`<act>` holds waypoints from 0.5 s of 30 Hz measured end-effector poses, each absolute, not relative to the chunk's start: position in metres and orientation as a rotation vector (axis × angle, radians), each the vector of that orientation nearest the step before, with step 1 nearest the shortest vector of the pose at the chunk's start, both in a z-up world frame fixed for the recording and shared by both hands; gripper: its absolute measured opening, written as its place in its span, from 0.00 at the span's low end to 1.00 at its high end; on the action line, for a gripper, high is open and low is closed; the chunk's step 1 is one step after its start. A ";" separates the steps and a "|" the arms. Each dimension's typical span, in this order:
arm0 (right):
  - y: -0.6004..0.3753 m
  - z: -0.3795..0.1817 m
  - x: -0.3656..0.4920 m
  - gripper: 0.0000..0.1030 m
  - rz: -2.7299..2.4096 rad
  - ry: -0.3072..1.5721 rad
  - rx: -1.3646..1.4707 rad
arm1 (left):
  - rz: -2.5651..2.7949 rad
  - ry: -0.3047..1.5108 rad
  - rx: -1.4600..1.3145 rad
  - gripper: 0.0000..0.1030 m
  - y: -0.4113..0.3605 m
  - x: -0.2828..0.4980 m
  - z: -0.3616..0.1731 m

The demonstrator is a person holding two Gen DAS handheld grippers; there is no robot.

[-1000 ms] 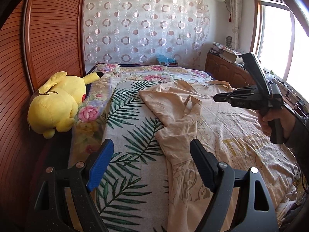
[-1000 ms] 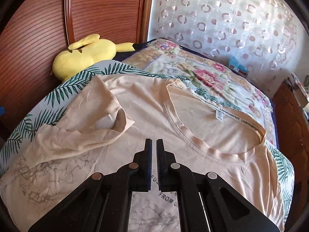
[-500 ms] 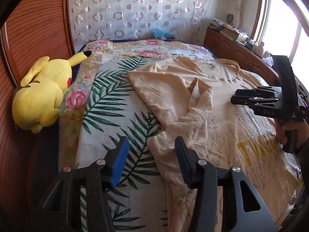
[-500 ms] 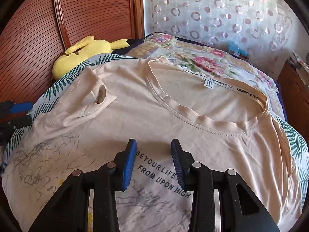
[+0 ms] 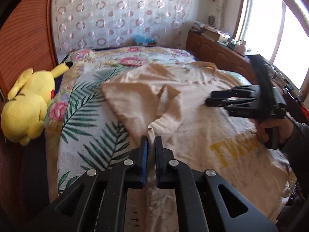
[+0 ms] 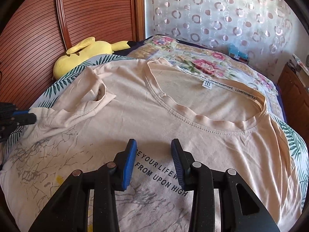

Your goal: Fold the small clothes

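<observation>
Daylight is pouring through a window at two o'clock. A circle-patterned curtain is hanging at twelve, with a slatted wooden panel standing at ten.

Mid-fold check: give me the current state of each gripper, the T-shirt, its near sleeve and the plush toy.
left gripper: jaws just closed, pinching the shirt's side edge.
right gripper: open, above the chest print, holding nothing.
T-shirt: spread face up on the bed, not yet folded.
sleeve: flopped inward onto the chest, crumpled.
plush toy: lying beside the headboard, untouched.
</observation>
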State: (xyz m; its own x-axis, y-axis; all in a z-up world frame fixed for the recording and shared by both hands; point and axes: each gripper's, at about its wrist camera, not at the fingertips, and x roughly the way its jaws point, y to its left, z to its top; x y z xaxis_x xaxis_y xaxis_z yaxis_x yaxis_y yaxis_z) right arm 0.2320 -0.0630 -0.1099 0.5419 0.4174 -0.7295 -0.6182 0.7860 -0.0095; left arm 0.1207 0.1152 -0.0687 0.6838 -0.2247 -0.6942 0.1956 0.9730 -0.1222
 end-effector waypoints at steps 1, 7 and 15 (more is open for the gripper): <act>-0.063 -0.109 0.232 0.37 0.626 0.784 -0.279 | -0.248 0.776 -0.030 0.07 0.109 0.117 -0.064; -0.064 -0.109 0.232 0.37 0.628 0.786 -0.275 | -0.372 0.772 0.011 0.19 0.071 0.101 -0.048; -0.066 -0.107 0.232 0.37 0.627 0.786 -0.264 | -0.294 0.701 0.007 0.43 0.079 0.089 -0.035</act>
